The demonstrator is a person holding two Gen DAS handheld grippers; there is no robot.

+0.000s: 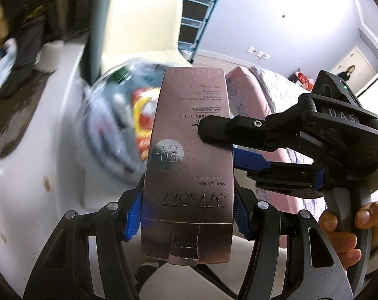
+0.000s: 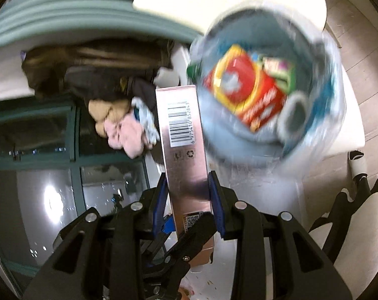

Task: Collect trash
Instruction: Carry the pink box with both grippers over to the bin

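Note:
A pink metallic sunscreen box (image 1: 189,165) is held by both grippers at once. In the left wrist view my left gripper (image 1: 187,207) is shut on its long sides with the blue pads (image 1: 133,212). My right gripper (image 1: 224,147) comes in from the right and clamps the box's face and back. The right wrist view shows the barcode side of the box (image 2: 181,135) between my right gripper's (image 2: 189,197) blue pads. Just beyond the box stands a blurred bin with a clear bag (image 1: 114,122) (image 2: 269,105), holding red and yellow packaging (image 2: 249,95).
A hand (image 1: 346,230) grips the right gripper's handle. A cream chair (image 1: 144,22) and a blue rack (image 1: 201,12) stand behind the bin, and pink bedding (image 1: 254,95) lies at right. Piled clothes (image 2: 109,82) and a dark window (image 2: 38,175) are at left.

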